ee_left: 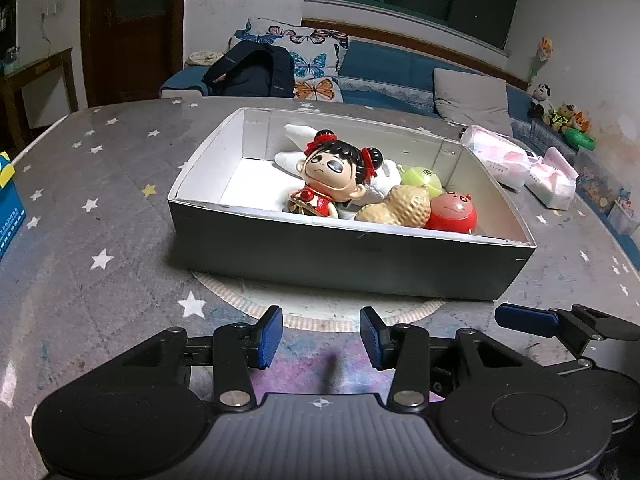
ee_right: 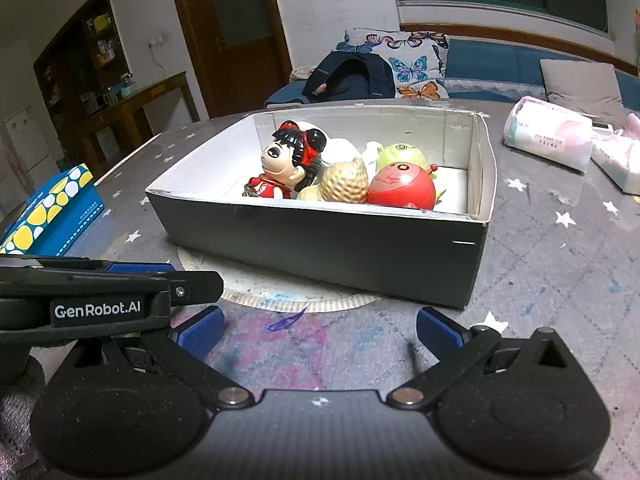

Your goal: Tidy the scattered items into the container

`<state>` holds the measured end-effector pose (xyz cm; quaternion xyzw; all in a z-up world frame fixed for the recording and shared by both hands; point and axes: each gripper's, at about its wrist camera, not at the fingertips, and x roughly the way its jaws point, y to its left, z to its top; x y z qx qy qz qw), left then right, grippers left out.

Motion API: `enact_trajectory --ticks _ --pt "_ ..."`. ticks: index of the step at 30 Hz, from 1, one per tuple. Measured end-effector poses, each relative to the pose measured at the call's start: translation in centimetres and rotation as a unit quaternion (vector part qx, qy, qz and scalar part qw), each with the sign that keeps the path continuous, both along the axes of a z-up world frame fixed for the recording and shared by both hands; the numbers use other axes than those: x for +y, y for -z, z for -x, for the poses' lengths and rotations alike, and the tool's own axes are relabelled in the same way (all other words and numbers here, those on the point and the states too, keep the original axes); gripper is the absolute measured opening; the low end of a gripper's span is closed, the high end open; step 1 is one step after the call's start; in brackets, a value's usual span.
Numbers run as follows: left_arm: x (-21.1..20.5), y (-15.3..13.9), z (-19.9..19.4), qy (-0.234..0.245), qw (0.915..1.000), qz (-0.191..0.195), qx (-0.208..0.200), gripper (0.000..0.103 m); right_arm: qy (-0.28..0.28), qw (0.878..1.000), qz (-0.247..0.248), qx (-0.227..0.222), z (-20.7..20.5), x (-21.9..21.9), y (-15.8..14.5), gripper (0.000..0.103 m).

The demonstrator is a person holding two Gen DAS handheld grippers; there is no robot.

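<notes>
Tabletop of grey cloth printed with white stars filled the foreground, stained pink and purple near the grippers, with a round pale mat under the container. Behind it ran a blue sofa carrying a butterfly cushion and a dark backpack; 2 tissue packs lay at the table's far right and a blue box at its left edge.

The container (dark outside, white inside) sat on the mat, holding a red-dressed doll, a peanut toy, a red round toy and a green one, all crowded together.

The left gripper hovered in front of the container, fingers apart and empty. The right gripper sat beside it, spread wide, gripping nothing.
</notes>
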<state>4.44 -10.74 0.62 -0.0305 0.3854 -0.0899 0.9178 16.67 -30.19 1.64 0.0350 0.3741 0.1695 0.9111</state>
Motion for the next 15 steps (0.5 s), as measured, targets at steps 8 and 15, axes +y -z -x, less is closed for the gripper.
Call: enact_trajectory --ticks 8,15 --pt "-0.28 0.08 -0.29 -0.001 1.0000 -0.008 -0.004 0.045 0.002 1.000 0.000 0.000 -0.16 -0.09 0.22 0.103" --pt "-0.70 0.12 -0.65 0.002 0.9999 -0.014 -0.004 0.044 0.007 1.000 -0.004 0.007 -0.51 -0.41 0.38 0.103"
